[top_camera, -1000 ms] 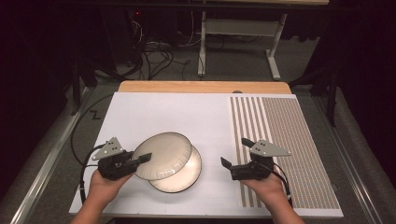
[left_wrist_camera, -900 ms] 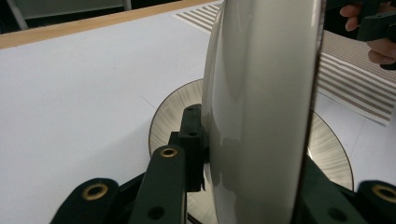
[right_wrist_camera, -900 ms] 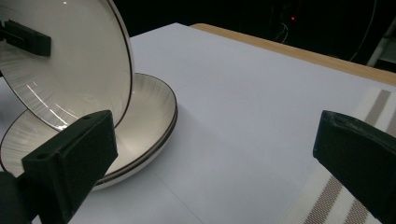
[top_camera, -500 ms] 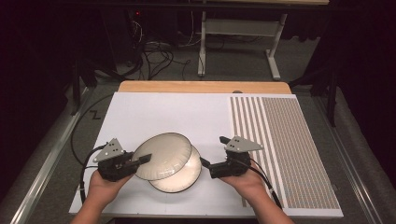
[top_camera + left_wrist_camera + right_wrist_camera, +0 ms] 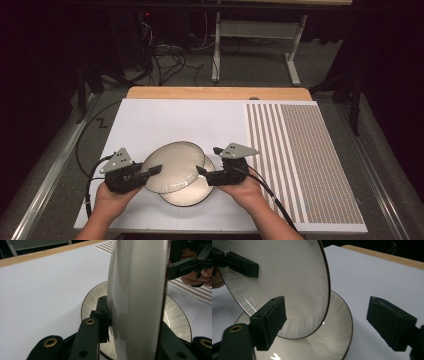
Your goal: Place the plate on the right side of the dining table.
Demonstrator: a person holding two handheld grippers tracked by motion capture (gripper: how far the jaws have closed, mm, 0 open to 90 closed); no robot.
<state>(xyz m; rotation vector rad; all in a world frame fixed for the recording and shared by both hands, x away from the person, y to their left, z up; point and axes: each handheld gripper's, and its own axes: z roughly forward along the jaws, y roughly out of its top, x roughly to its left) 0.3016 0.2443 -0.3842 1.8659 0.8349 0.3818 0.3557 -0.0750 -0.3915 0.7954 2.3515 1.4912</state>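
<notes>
Left gripper (image 5: 150, 171) fingers clamp the top plate (image 5: 172, 166) rim, tilted over the lower plate (image 5: 192, 192). Right gripper (image 5: 325, 326) fingers, just closing, straddle the top plate's edge without pressing.

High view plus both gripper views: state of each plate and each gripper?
Upper white ceramic plate: lifted, tilted, rim clamped.
Lower white ceramic plate: flat on the white table, partly under the upper one.
Left gripper: shut on the upper plate's rim.
Right gripper: open, jaws just closing, straddling that plate's rim.
</notes>
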